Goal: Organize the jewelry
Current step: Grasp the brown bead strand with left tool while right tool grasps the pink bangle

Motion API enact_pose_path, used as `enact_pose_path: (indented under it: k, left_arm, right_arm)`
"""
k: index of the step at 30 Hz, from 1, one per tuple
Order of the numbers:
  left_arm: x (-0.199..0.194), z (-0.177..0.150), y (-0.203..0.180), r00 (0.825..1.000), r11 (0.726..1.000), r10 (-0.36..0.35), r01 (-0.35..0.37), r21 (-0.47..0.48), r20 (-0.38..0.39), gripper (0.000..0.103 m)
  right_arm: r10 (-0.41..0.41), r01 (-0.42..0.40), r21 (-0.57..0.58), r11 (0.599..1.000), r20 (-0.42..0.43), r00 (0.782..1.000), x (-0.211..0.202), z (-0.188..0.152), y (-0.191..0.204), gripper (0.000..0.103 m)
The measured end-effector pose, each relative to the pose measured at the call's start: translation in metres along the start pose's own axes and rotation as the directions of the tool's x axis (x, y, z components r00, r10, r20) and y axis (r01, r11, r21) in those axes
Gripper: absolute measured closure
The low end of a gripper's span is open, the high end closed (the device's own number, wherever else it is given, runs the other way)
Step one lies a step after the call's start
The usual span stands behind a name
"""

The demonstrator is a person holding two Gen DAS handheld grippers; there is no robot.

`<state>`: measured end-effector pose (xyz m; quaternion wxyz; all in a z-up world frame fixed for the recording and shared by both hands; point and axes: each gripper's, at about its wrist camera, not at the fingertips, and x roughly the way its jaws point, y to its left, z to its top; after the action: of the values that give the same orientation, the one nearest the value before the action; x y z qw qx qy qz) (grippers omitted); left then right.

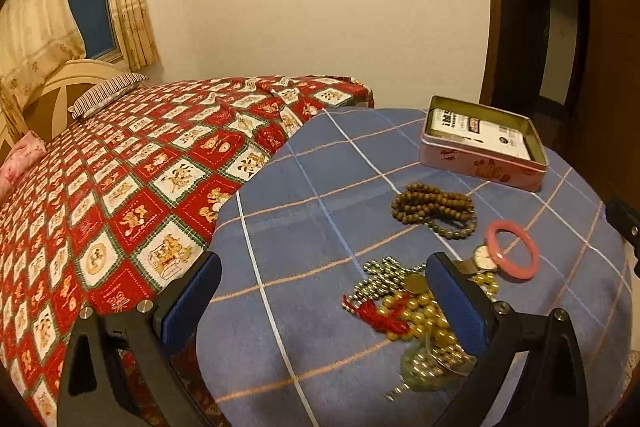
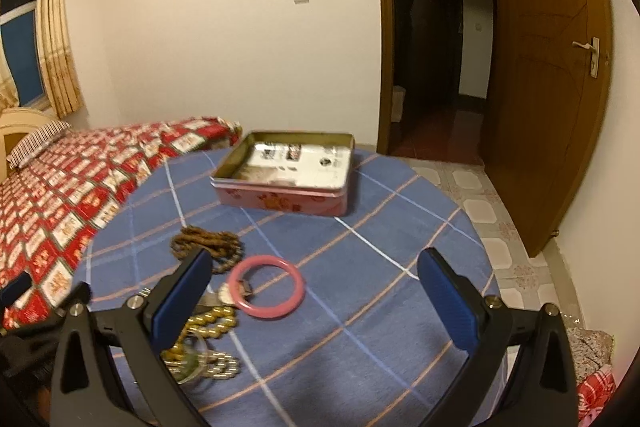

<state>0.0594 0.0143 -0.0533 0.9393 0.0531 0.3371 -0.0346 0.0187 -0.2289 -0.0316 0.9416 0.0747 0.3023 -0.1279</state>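
An open pink tin (image 1: 482, 167) (image 2: 280, 197) with a white card inside sits at the far side of the blue checked table (image 1: 320, 227) (image 2: 360, 307). In front of it lie brown wooden beads (image 1: 432, 205) (image 2: 212, 241), a pink bangle (image 1: 512, 251) (image 2: 266, 291), a small watch (image 1: 484, 259) (image 2: 226, 295), silver beads (image 1: 380, 279), and yellow beads with a red tassel (image 1: 412, 311) (image 2: 212, 319). My left gripper (image 1: 324, 303) is open above the table, its right finger over the yellow beads. My right gripper (image 2: 316, 299) is open, hovering with the bangle between its fingers, holding nothing.
A bed with a red patterned cover (image 1: 120, 187) (image 2: 60, 187) adjoins the table's left edge. A wooden door (image 2: 552, 67) stands open at the right beside a dark doorway. Tiled floor (image 2: 500, 227) lies beyond the table's right edge.
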Motion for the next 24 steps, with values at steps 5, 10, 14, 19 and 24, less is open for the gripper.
enact_pose_path:
  k: [5, 10, 14, 19, 24]
  left_arm:
    - [0.029, 0.003, 0.001, 0.999, 0.999, -0.042, 0.042, 0.018, -0.033, 0.001]
    - [0.065, 0.019, -0.010, 0.989, 0.989, -0.120, 0.127, 0.076, -0.090, 0.001]
    - [0.087, 0.028, -0.030, 0.974, 0.973, -0.169, 0.190, 0.131, -0.152, 0.001]
    - [0.110, 0.039, -0.054, 0.958, 0.952, -0.205, 0.242, 0.186, -0.198, 0.001]
    - [0.123, 0.044, -0.059, 0.949, 0.940, -0.224, 0.271, 0.207, -0.223, 0.001]
  right_arm:
    - [0.023, -0.026, -0.025, 0.999, -0.089, 0.996, 0.035, -0.006, -0.009, 0.021]
    - [0.083, -0.093, -0.052, 0.994, -0.175, 0.981, 0.068, -0.009, -0.007, 0.043]
    - [0.103, -0.129, -0.084, 0.988, -0.263, 0.959, 0.099, -0.015, -0.004, 0.051]
    - [0.114, -0.155, -0.104, 0.982, -0.321, 0.940, 0.121, -0.019, 0.001, 0.052]
    - [0.086, -0.162, -0.210, 0.964, -0.331, 0.940, 0.133, -0.019, 0.016, 0.067]
